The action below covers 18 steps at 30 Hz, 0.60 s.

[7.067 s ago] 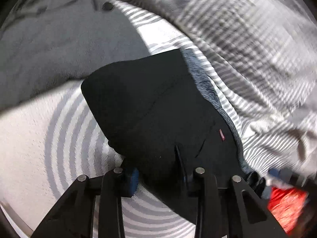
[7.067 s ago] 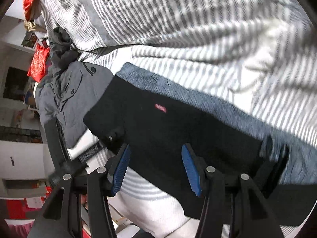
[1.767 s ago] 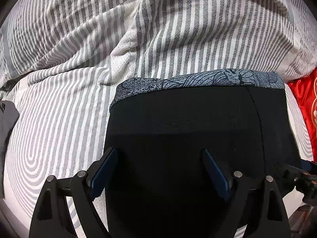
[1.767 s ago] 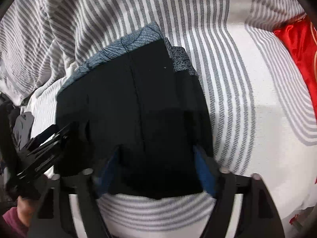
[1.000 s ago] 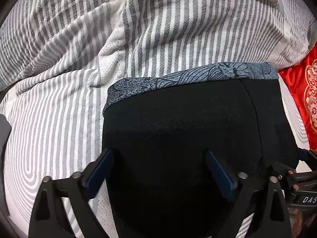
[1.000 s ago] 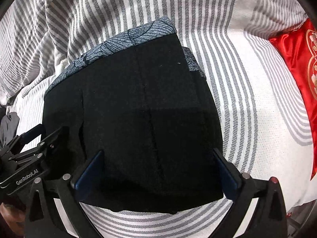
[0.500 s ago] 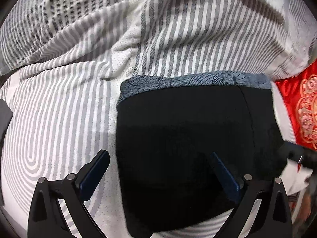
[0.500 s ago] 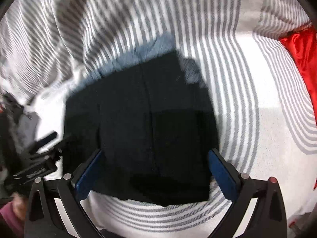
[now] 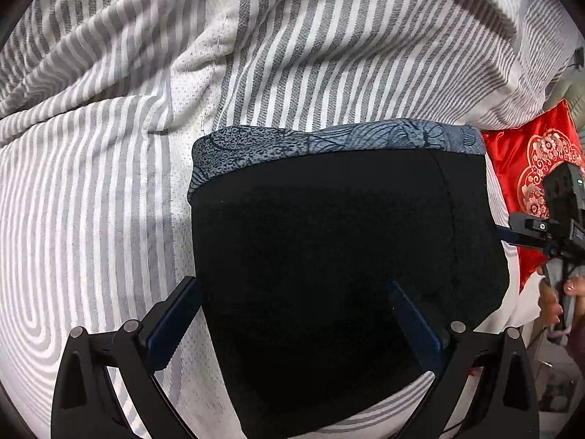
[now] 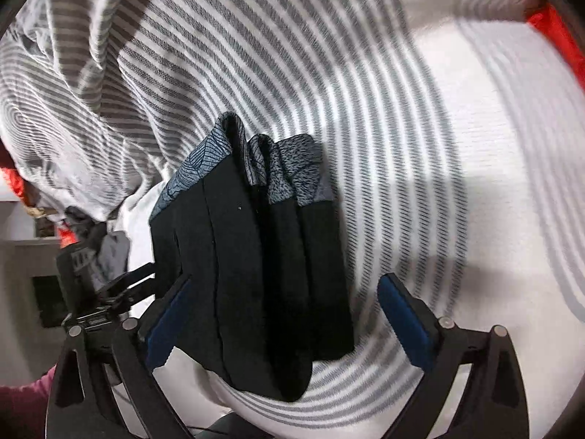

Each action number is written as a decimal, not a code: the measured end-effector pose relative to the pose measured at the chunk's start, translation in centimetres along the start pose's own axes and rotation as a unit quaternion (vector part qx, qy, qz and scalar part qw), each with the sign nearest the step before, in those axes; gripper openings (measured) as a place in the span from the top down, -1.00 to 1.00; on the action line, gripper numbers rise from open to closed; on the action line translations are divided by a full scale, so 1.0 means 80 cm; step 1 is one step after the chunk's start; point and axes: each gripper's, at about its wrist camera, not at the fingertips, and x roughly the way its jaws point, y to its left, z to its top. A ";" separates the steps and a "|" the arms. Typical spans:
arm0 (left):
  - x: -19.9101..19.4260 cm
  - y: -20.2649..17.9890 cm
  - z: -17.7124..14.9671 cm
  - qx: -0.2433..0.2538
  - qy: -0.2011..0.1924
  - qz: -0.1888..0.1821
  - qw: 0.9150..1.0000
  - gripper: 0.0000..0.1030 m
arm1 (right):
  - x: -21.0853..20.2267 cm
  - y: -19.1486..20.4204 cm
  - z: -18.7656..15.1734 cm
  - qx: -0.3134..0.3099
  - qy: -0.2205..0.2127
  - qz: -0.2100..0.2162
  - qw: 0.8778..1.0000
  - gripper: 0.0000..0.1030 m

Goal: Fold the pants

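Fingers [image 9: 175, 323] of both grippers stood spread wide, gripping nothing.
Folded black pants [image 9: 340, 256] with a blue patterned waistband [image 9: 329, 139] lay on the striped bed [image 9: 91, 183]; the left gripper [image 9: 296, 325] and right gripper [image 10: 285, 322] hovered over them, a red cushion [image 9: 526, 168] beside.

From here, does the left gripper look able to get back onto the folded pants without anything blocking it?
Probably yes. The left gripper hangs open right over the near part of the folded pants, jaws spread wide, with nothing between them and the cloth. The right gripper is off at the pants' right edge, clear of that path.
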 end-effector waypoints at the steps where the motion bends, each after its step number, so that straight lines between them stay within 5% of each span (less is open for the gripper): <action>1: 0.001 0.002 0.001 -0.002 0.003 -0.006 1.000 -0.98 | 0.003 -0.006 0.002 -0.001 0.008 0.010 1.000 -0.85; 10: 0.034 0.029 -0.002 -0.014 0.059 -0.053 0.997 -0.98 | 0.045 -0.018 0.009 -0.035 0.070 0.079 0.994 -0.68; 16: 0.043 0.019 0.000 -0.043 0.045 -0.064 0.996 -0.97 | 0.064 -0.010 0.019 -0.022 0.074 0.084 0.993 -0.66; 18: 0.040 0.007 -0.002 -0.041 0.033 -0.056 0.997 -0.87 | 0.064 -0.006 0.018 -0.008 0.070 0.078 0.994 -0.47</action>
